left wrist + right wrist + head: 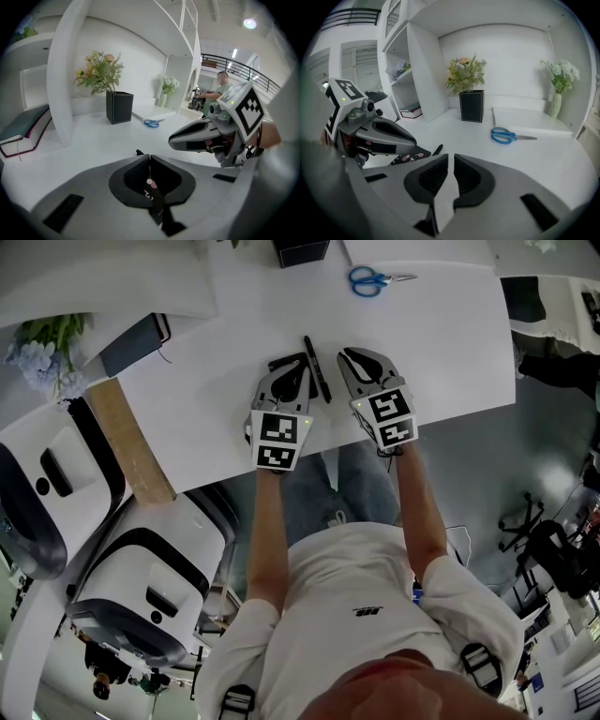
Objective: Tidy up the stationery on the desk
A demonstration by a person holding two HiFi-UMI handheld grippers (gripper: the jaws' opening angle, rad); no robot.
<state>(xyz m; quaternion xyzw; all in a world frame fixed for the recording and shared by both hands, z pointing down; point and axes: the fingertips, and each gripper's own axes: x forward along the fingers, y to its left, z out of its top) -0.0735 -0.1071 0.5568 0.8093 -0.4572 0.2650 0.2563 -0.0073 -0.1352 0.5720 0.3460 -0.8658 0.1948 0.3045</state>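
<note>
At the near edge of the white desk (441,343), the left gripper (287,365) and right gripper (360,359) sit side by side, a black pen (317,369) lying between them. Both have their jaws pressed together, gripping nothing. A dark patterned item (405,157) lies under the left one. Blue scissors (370,279) lie at 1 o'clock, a black box (300,249) at 12.

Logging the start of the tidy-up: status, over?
Left gripper and right gripper shut, empty, side by side over desk. Black pen lies between them, ungripped. Blue scissors and black box farther back, nothing blocking.
</note>
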